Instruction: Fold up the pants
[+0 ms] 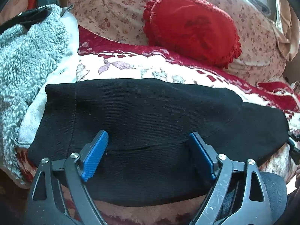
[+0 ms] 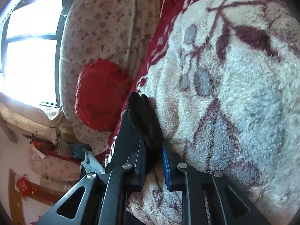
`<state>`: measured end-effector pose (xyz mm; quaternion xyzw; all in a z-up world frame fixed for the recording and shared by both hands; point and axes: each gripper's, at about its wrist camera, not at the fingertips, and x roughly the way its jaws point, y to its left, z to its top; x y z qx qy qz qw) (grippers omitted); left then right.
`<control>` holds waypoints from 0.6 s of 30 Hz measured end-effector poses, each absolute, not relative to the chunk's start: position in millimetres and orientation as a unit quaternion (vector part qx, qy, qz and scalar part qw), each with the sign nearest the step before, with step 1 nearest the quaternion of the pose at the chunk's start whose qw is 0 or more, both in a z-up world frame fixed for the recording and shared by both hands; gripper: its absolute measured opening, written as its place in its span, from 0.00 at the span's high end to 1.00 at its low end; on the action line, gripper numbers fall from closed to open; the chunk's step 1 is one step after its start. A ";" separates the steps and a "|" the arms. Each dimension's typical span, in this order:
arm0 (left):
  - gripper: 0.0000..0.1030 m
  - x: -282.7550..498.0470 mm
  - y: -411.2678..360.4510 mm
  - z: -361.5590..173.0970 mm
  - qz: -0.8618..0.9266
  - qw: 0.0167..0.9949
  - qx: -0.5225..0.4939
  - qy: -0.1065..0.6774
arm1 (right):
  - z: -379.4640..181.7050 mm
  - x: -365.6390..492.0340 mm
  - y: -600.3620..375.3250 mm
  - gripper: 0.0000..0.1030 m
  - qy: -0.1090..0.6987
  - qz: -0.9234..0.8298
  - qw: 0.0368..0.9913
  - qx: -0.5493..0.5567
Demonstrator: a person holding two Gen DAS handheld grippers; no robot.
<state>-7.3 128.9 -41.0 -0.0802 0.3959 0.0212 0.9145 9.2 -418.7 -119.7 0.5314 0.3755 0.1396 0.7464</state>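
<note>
our left gripper point(image 1: 148, 150) stands spread wide over the folded black knit pants point(image 1: 150, 112) on the fleecy red-and-cream blanket point(image 1: 131, 63); our right gripper point(image 2: 153, 150) pinches their edge.

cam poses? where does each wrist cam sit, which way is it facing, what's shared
Left wrist: on the left gripper, angled down at the black pants on the blanket; its blue fingers spread over the cloth.
Right wrist: on the right gripper, rolled sideways, facing along the blanket toward a window; fingers pinch a pants fold.
Shared: red cushion, floral bedding.
</note>
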 end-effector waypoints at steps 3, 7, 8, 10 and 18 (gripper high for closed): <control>0.06 -1.0 120.8 -41.7 0.035 0.910 -0.061 0.409 | -119.4 11.2 -417.1 0.85 0.376 0.131 0.751 0.527; 0.02 1.9 118.7 -42.9 0.043 0.908 -0.060 0.413 | -113.0 12.9 -410.4 0.87 0.377 0.119 0.770 0.501; 0.02 1.7 118.9 -43.3 0.044 0.908 -0.061 0.413 | -112.7 13.5 -409.3 0.88 0.380 0.114 0.773 0.495; 0.01 1.0 119.5 -43.6 0.044 0.908 -0.062 0.412 | -112.4 14.2 -408.8 0.88 0.383 0.112 0.773 0.492; 0.01 0.7 120.3 -43.8 0.043 0.908 -0.063 0.412 | -112.9 17.1 -410.0 0.88 0.394 0.113 0.770 0.489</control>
